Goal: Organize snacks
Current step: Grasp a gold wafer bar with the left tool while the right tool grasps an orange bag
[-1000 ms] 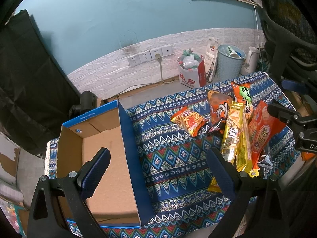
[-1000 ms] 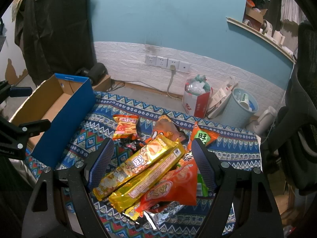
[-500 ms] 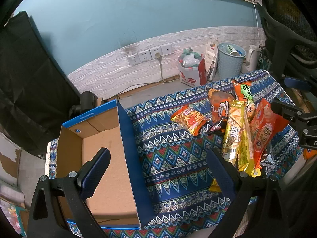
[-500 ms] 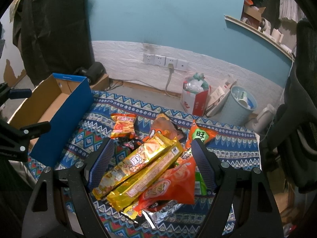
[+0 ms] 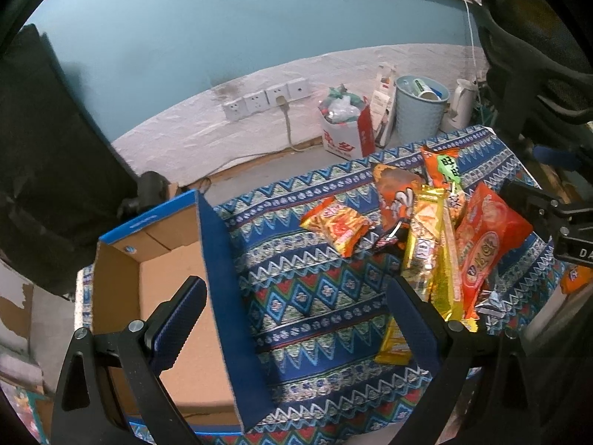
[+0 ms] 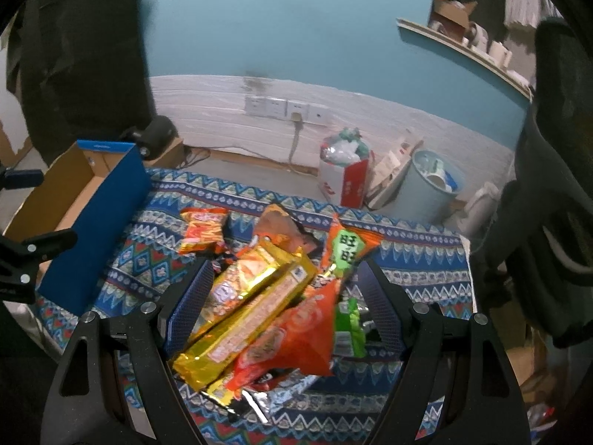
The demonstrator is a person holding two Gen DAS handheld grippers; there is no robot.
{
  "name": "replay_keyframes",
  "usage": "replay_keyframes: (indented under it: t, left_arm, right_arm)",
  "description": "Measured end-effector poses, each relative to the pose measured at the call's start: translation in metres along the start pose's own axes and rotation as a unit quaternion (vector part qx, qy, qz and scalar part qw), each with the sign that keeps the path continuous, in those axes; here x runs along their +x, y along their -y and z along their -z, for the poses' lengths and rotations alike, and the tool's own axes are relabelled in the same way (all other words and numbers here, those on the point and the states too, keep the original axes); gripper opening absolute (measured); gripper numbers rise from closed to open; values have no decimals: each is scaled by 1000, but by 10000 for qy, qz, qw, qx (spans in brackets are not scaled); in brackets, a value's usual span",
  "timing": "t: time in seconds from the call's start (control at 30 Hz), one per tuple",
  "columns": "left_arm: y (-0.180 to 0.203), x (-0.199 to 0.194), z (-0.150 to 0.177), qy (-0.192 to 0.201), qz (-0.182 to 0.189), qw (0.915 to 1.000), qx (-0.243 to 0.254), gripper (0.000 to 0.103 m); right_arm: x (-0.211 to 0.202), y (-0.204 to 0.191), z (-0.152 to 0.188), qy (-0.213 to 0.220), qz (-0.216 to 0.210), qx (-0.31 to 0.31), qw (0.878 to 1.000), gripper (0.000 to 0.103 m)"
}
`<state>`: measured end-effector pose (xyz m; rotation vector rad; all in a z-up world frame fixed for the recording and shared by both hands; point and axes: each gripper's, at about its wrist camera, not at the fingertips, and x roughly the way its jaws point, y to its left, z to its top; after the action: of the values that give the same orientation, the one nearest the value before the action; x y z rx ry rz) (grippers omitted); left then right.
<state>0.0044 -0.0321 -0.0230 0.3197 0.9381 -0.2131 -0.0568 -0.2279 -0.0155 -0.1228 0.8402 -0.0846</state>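
Observation:
A pile of snack packets lies on the patterned cloth: two long gold packets, a red-orange bag, an orange-green packet, a brown-orange bag and a green packet. A small orange packet lies apart, toward the box. The open cardboard box with blue outer walls stands at the left and holds nothing. My right gripper hangs open over the pile, with the gold packets showing between its fingers. My left gripper is open above the box's right wall, holding nothing.
Beyond the cloth's far edge on the floor stand a red-and-white bag, a pale blue bin and a white kettle. Wall sockets with a cable sit behind. A black chair is at the right, dark cloth at the left.
My right gripper has edged a little closer to the snack pile. The left gripper has barely shifted. Nothing was taken hold of or let go.

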Motion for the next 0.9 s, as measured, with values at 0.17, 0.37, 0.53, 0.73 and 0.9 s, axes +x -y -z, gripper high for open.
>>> replay_keyframes:
  t: [0.17,0.37,0.53,0.73,0.9]
  left_arm:
    - [10,9,-1,-20,155,9998,77,99]
    - [27,32,-2,-204,363,9989,227,99]
    - [42,54,4,-402,501,9972,375,99]
    - [58,73,10,-457,415,9958,673,99]
    - [67,88,10,-556,353,9950,756,99]
  right_arm:
    - [11,13,14,-266,37,157,9995,79]
    - [31,30,38,-717,24,431,9965,79]
    - [48,37,54,-1101,-161,743,9910,79]
    - [69,34,63,-1388,-325,975,9850,79]
    - [85,25,65,-1492,-296,859,9846,79]
